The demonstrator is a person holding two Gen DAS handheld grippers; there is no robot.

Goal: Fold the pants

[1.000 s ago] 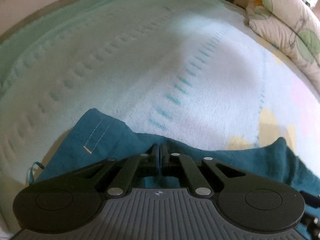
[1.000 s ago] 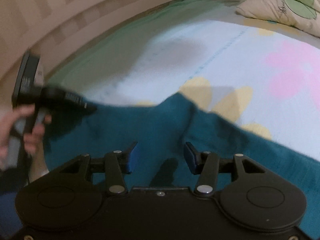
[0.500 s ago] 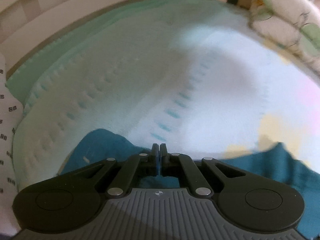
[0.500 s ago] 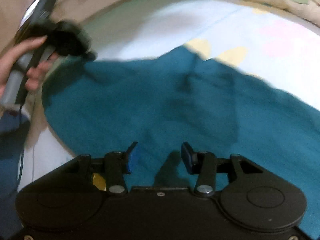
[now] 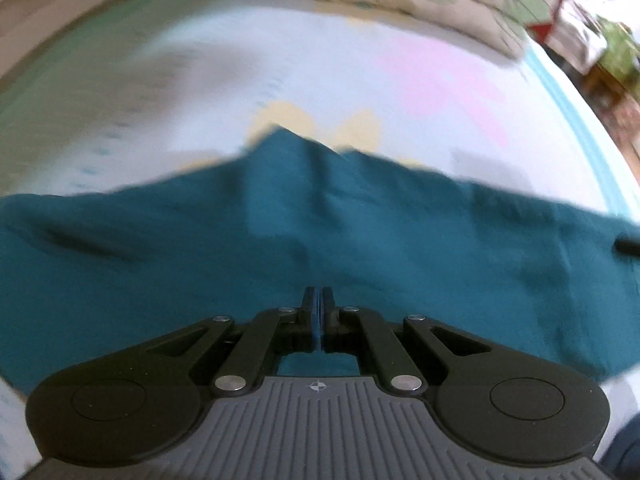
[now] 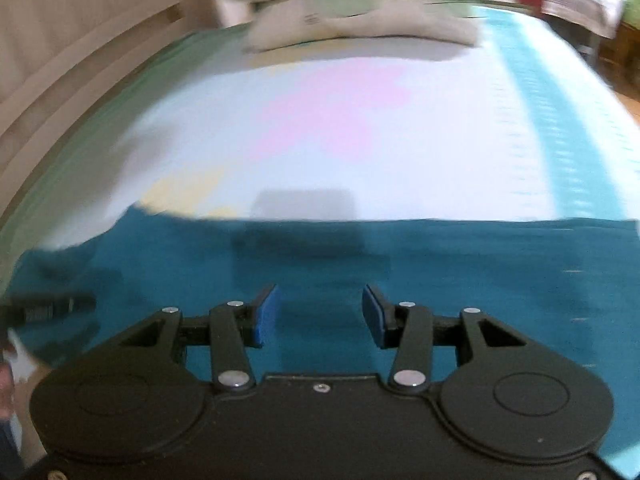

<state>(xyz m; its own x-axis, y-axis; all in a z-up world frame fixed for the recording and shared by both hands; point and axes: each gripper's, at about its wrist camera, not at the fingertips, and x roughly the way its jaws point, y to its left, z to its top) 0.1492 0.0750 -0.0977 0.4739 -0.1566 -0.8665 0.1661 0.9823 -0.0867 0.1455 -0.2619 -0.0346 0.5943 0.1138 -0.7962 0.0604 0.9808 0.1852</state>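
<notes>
Dark teal pants [image 5: 320,240] lie spread across a bed with a white sheet printed with flowers. In the left wrist view my left gripper [image 5: 317,294] is shut, fingers pressed together over the pants; whether cloth is pinched between them is hidden. In the right wrist view the pants [image 6: 400,264] fill the lower half, their far edge running straight across. My right gripper [image 6: 319,312] is open and empty just above the cloth, blue pads [image 6: 266,314] apart. The left gripper's tip [image 6: 52,306] shows at the far left edge.
Floral pillows [image 6: 360,20] are stacked at the head of the bed; they also show in the left wrist view [image 5: 420,4]. A pale slatted bed rail [image 6: 80,60] runs along the left side. A teal sheet border [image 6: 560,120] runs down the right.
Both views have swung right towards the pillows. The left gripper now has the pants spread wide in front of it. The right gripper stays open and has moved along the pants.
</notes>
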